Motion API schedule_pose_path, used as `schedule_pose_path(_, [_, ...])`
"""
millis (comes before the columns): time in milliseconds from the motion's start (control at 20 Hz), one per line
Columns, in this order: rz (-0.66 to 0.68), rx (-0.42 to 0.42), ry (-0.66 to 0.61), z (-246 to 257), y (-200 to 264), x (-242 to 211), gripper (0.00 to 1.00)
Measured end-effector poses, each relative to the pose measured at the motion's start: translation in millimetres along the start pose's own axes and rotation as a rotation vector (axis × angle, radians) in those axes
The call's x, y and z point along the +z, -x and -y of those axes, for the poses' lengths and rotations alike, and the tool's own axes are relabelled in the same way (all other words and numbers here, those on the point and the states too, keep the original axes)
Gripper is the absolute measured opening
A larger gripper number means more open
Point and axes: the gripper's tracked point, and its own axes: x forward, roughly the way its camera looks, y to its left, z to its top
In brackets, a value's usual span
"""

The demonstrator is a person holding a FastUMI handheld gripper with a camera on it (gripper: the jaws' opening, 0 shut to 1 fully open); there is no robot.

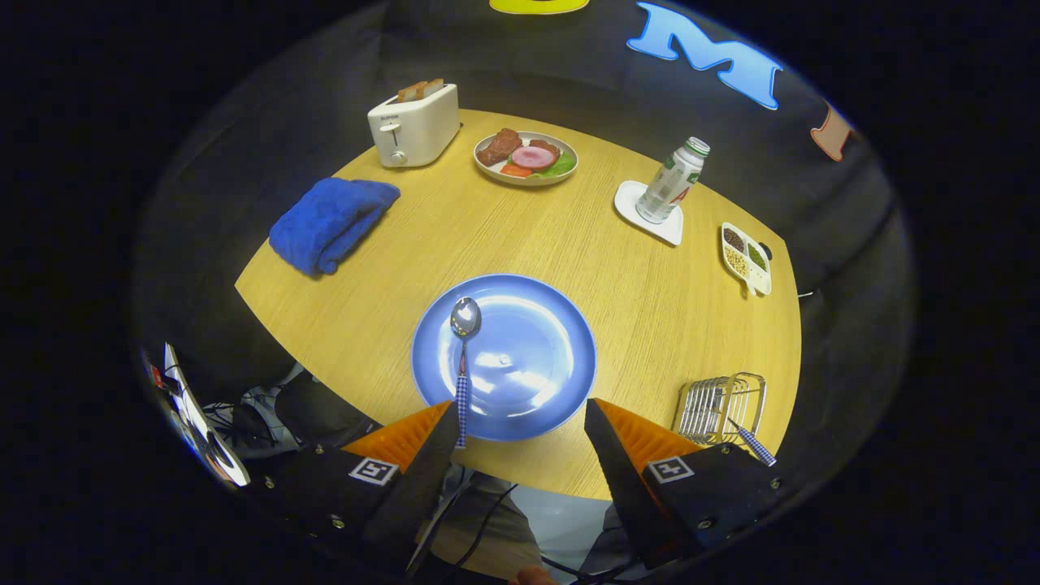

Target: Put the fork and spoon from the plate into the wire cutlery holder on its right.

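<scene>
Hand-held gripper (520, 422) open above plate (528, 398); spoon (464, 357) seemingly untouched.

Toaster (413, 126); blue towel (331, 223); food plate (526, 158); bottle (672, 180); divided dish (745, 257).

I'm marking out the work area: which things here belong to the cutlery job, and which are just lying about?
Job: spoon, blue plate, wire cutlery holder with a checked handle in it, open gripper.
Lying about: toaster, blue cloth, food plate, bottle, snack tray.
</scene>
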Motion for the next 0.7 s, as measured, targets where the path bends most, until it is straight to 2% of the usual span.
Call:
schedule_pose_path(450, [-0.019,0.03,-0.002,-23,-23,0,0.96])
schedule_pose_path(700, [-0.08,0.048,-0.01,-25,-51,-16,0.96])
